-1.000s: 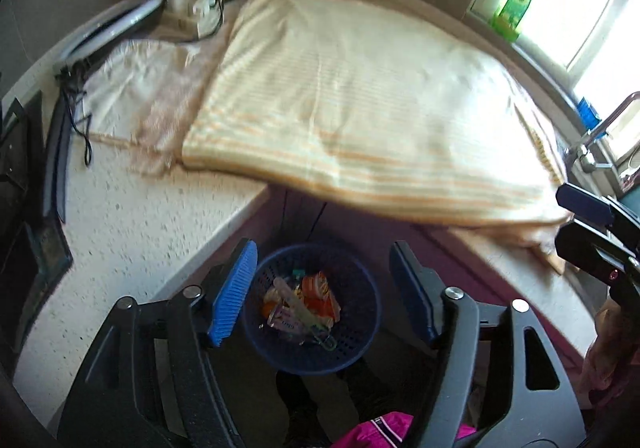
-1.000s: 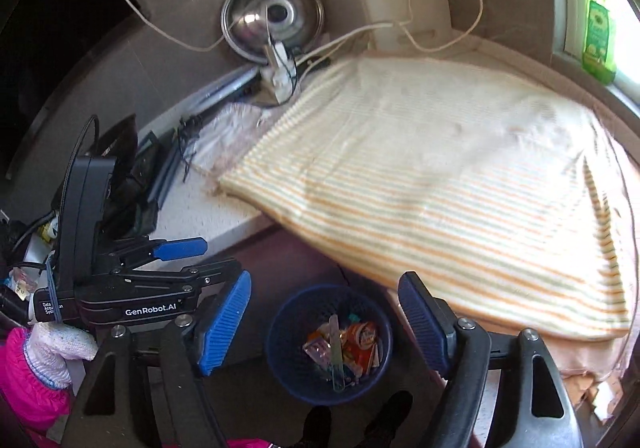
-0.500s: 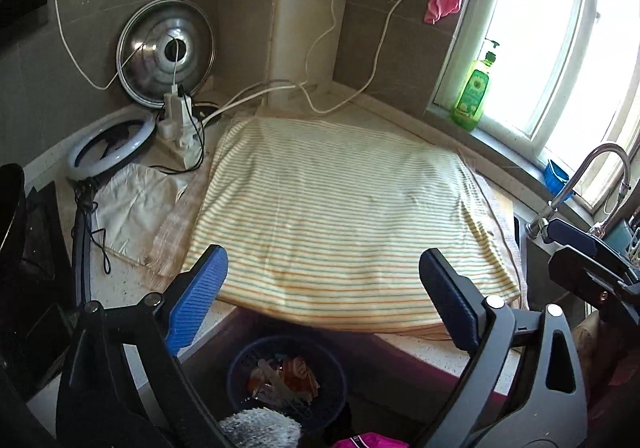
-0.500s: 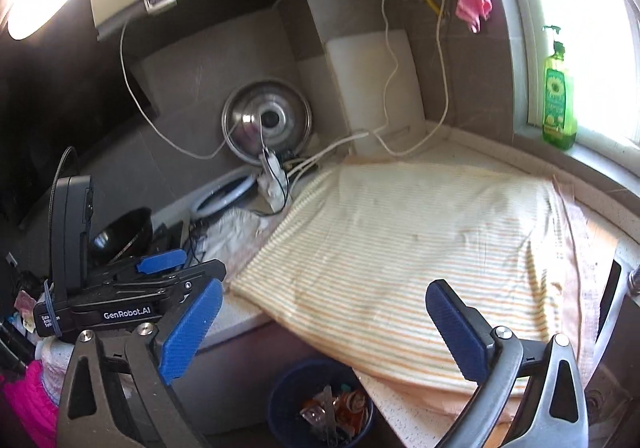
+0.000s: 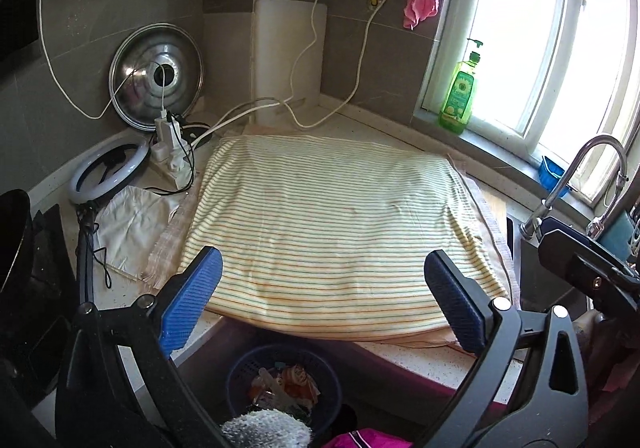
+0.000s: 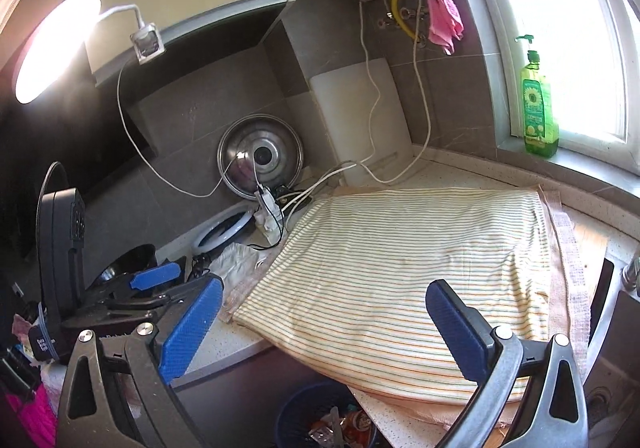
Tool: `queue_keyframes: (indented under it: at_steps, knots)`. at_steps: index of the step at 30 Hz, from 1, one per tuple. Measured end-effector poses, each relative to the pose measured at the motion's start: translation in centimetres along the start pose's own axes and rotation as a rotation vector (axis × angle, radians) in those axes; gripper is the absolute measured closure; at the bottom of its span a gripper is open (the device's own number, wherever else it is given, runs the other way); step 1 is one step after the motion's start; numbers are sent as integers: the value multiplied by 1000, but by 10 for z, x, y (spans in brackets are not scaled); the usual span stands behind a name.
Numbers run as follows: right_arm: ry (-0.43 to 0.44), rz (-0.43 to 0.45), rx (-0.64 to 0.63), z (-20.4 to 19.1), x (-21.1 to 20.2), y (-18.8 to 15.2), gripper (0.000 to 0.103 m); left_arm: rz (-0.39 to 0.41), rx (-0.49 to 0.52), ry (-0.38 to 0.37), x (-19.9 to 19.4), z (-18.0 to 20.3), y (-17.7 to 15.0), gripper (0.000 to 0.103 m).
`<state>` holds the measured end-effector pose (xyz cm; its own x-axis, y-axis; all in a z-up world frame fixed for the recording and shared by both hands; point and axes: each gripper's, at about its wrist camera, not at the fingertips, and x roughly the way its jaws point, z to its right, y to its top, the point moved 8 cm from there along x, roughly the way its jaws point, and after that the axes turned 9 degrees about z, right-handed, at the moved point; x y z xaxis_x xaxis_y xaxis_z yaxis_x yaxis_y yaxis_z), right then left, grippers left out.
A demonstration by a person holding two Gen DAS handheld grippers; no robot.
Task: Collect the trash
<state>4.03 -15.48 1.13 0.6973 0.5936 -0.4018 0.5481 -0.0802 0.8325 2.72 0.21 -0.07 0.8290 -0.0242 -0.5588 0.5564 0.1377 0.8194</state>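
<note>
Blue plastic is ringing the trash, which is lying in the basket (image 5: 240, 380) on the floor below the counter edge (image 5: 420, 362). Both the left gripper (image 5: 320, 300) and the right gripper (image 6: 324, 328) are standing spread wide with nothing between their pads, hovering over the striped cloth (image 5: 328, 216). No stray litter is showing on the cloth, so the sensible course is probably scanning the counter calmly, keeping the jaws wide and avoiding the white cables (image 5: 248, 116) at the back.
</note>
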Motion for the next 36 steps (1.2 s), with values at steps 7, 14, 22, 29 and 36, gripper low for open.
queue_keyframes:
  at_steps: [7,14,22,29,36]
  knots:
    - [-5,23,13,8,-10,5,0,19,1,-11,-8,9,3,1]
    - [-2,24,1,6,-13,7,0,26,0,-8,-11,8,4,1]
    - [3,18,-5,2,-13,6,0,46,-8,2,-19,11,9,1]
    - [3,20,-15,2,-14,6,0,51,-8,1,-19,15,10,0]
    - [-4,18,-16,3,-13,7,0,57,-10,1,-20,16,15,1]
